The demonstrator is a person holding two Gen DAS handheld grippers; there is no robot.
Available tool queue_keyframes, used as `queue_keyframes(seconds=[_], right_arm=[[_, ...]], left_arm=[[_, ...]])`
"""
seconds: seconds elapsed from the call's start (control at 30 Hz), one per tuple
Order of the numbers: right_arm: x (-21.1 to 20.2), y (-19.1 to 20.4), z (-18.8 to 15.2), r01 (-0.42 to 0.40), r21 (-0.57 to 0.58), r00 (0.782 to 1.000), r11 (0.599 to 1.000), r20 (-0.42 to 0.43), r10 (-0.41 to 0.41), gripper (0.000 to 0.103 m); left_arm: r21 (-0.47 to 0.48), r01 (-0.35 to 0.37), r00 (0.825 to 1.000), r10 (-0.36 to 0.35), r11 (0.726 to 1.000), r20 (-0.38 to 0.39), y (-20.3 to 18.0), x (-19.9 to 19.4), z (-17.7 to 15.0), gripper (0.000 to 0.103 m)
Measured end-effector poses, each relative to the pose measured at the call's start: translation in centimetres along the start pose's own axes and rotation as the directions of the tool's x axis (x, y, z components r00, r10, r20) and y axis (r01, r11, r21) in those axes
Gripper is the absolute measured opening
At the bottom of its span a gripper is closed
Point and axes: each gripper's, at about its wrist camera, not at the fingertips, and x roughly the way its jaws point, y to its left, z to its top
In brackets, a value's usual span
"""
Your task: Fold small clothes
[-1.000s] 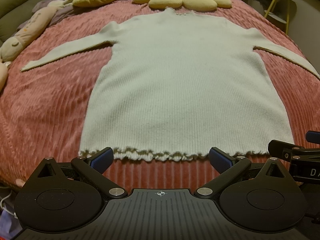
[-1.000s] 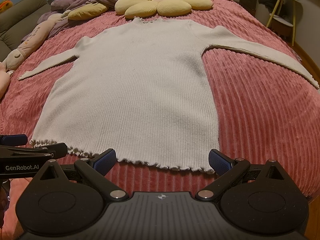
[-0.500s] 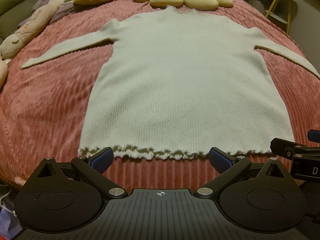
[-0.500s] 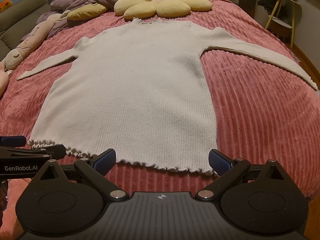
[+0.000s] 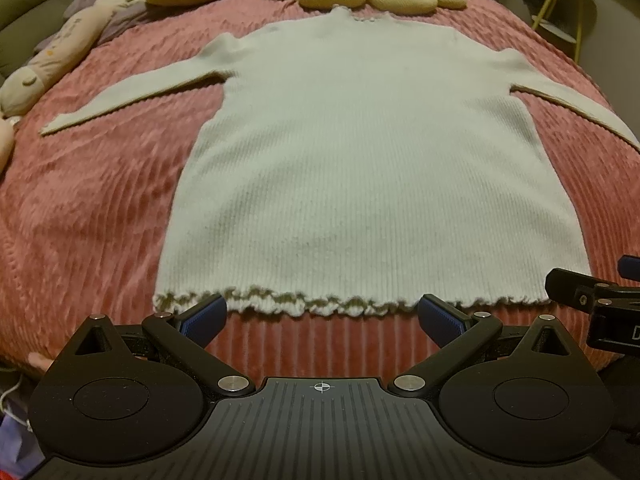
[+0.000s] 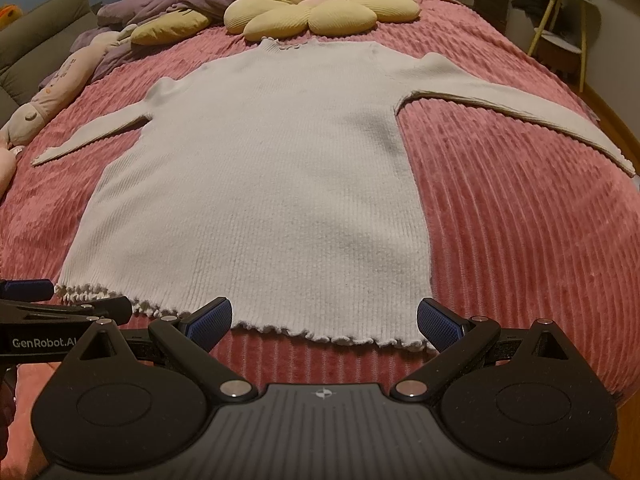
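1. The pale cream ribbed knit sweater (image 5: 360,168) with a ruffled hem lay flat and face-up on the pink ridged plush bedspread (image 5: 88,216), both sleeves spread out to the sides, its collar toward the yellow flower-shaped cushion (image 6: 316,8).
2. The left gripper (image 5: 320,316) hovered just short of the hem with its blue-padded fingers spread wide and holding nothing; the right gripper (image 6: 324,320) sat likewise near the hem's right part, equally splayed and empty.
3. Likely risk: the hem (image 5: 320,304) lay tight against the soft bedspread, so a closing pinch could catch the plush ridges along with the knit, or grab only the top layer and leave the back layer behind.
4. The stretchy rib knit would probably sag or skew if the two grippers lifted unevenly, giving a crooked fold.
5. The right sleeve (image 6: 520,116) reached close to the bed's edge and might slide off if the body were dragged.
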Motion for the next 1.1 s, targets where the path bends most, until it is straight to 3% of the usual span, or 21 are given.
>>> queue_keyframes(seconds=[0.53, 0.67, 0.77, 0.87, 0.93, 1.0, 1.1], right_arm=[[0.1, -0.5, 0.0, -0.016, -0.029, 0.994, 0.999, 0.105, 0.019, 0.099], [0.9, -1.2, 0.1, -0.109, -0.007, 0.991, 0.994, 0.08, 0.109, 0.099], [1.9, -3.0, 0.5, -0.227, 0.089, 0.973, 0.97, 0.047, 0.224, 0.099], [2.8, -6.8, 1.9, -0.261, 0.214, 0.965, 0.941, 0.086, 0.248, 0.099], [2.9, -10.9, 3.3, -0.268, 0.304, 0.957, 0.914, 0.19, 0.218, 0.099], [2.8, -15.0, 4.4, -0.218, 0.366, 0.948, 0.905, 0.299, 0.108, 0.099], [3.6, -22.7, 5.4, -0.193, 0.54, 0.919, 0.82, 0.391, -0.041, 0.099]], left_arm=[[-0.028, 0.037, 0.998, -0.038, 0.999, -0.042, -0.1, 1.7, 0.5, 0.103], [-0.047, 0.055, 0.996, -0.058, 0.997, -0.063, -0.1, 2.9, 0.6, 0.103], [-0.065, 0.069, 0.995, -0.073, 0.995, -0.066, 0.0, 3.4, 1.3, 0.103], [-0.07, 0.073, 0.997, -0.074, 0.995, -0.016, -0.1, 3.4, 2.6, 0.103], [-0.076, 0.067, 0.998, -0.065, 0.995, 0.025, -0.3, 3.7, 4.0, 0.103], [-0.086, 0.057, 0.997, -0.052, 0.995, 0.055, -0.6, 4.5, 5.4, 0.103], [-0.095, 0.046, 0.996, -0.039, 0.994, 0.078, -1.3, 6.4, 7.7, 0.103]])
